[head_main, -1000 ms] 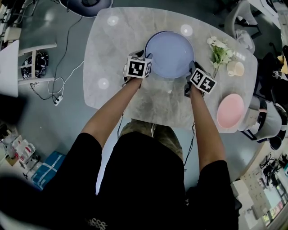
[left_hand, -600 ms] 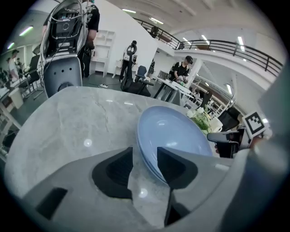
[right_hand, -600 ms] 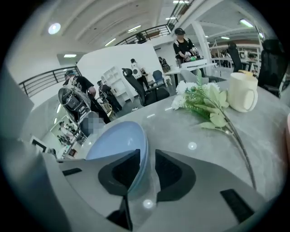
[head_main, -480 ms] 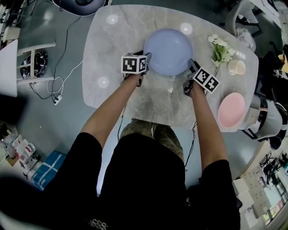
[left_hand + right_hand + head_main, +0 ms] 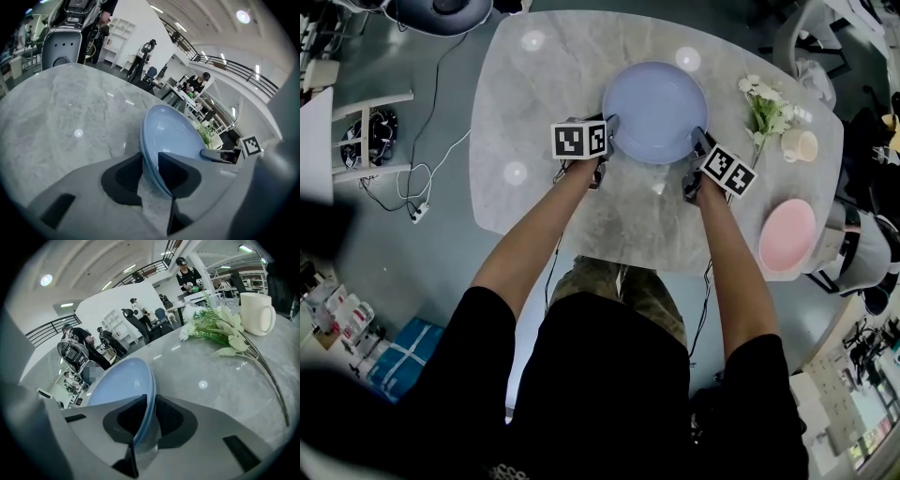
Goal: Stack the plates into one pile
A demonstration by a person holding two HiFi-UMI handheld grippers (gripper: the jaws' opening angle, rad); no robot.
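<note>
A pale blue plate sits at the middle of the grey marble table, towards its far side. My left gripper is at the plate's left rim and my right gripper is at its right rim. In the left gripper view the blue rim runs between the jaws of the left gripper, which are closing and touch it. In the right gripper view the rim fills the gap of the right gripper, whose jaws are closing too. A pink plate lies alone at the table's near right corner.
White flowers on green stems lie right of the blue plate, with a cream cup beyond them. Both show close in the right gripper view, the flowers and the cup. Chairs and cables surround the table.
The left gripper has rolled, so its marker cube shows a different face. Both grippers stay at the blue plate's rim, and the plate has hardly shifted on the table.
</note>
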